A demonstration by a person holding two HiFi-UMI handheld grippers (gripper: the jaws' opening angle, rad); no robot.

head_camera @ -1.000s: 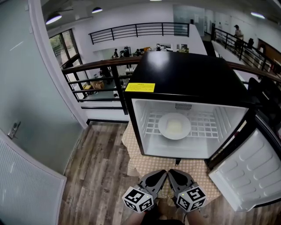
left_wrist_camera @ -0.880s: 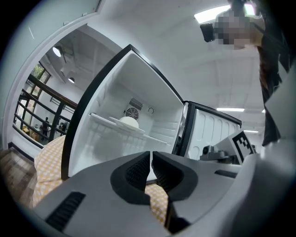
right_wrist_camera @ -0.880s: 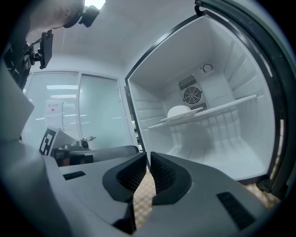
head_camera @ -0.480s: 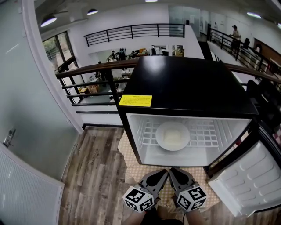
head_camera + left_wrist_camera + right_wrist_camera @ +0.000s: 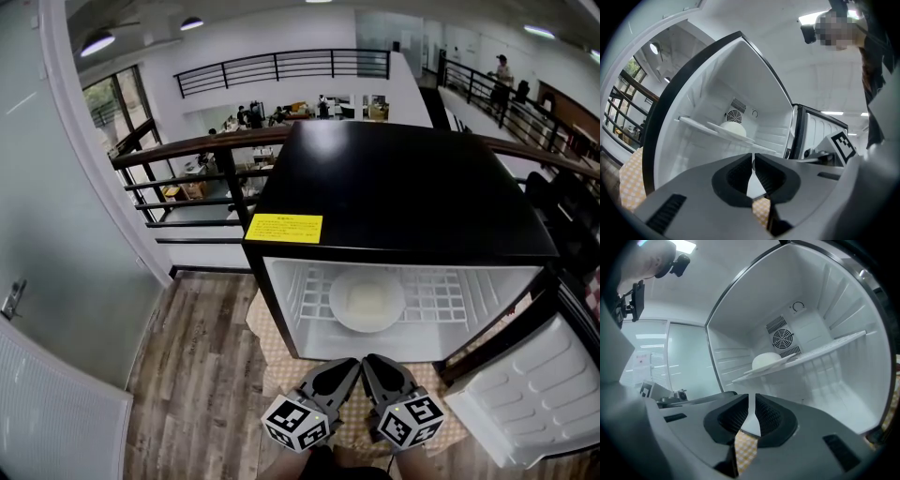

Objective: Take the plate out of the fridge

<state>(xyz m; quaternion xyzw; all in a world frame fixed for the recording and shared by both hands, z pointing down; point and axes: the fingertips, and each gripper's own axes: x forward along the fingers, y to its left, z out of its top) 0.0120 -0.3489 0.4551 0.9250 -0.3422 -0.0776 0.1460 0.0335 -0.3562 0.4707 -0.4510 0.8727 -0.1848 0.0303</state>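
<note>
A black fridge (image 5: 403, 187) stands open on a checked cloth (image 5: 279, 361) over wood floor (image 5: 202, 375), beside a railing (image 5: 187, 150). The plate (image 5: 367, 301) sits mid-shelf inside, perhaps holding something pale. The left gripper (image 5: 351, 366) and right gripper (image 5: 369, 364) hover side by side at the cloth's front edge, jaws closed and empty.

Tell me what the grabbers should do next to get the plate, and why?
Probably open the right gripper and reach forward toward the near rim of the plate. The fridge already has its door open, and the plate sits on the wire shelf. But the right gripper and the left gripper are both shut, empty and held low in front, short of it.
</note>
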